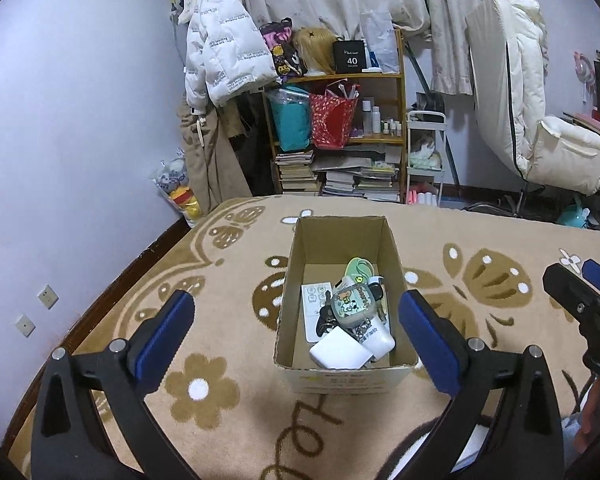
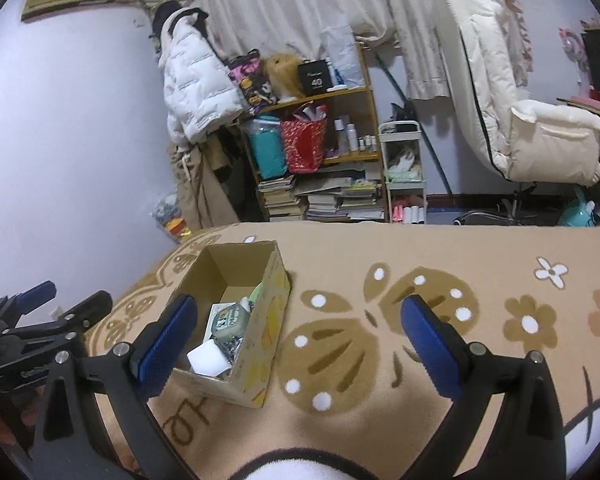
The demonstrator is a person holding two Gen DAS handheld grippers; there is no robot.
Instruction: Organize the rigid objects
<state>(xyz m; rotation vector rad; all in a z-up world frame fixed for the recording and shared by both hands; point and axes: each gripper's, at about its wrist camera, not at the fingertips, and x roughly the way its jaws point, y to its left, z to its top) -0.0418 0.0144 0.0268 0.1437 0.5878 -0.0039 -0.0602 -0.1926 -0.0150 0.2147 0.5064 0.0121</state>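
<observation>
While my left gripper (image 1: 292, 320) hangs with jaws wide and empty, the cardboard box (image 1: 342, 376) of small items sits between them at 12 o'clock on the blanket (image 1: 220, 260). From the right wrist, my right gripper (image 2: 296, 328) is also wide, empty; box at 10 o'clock.

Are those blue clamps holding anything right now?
No. The left gripper and right gripper both stand open and empty; the items lie in the cardboard box.
</observation>
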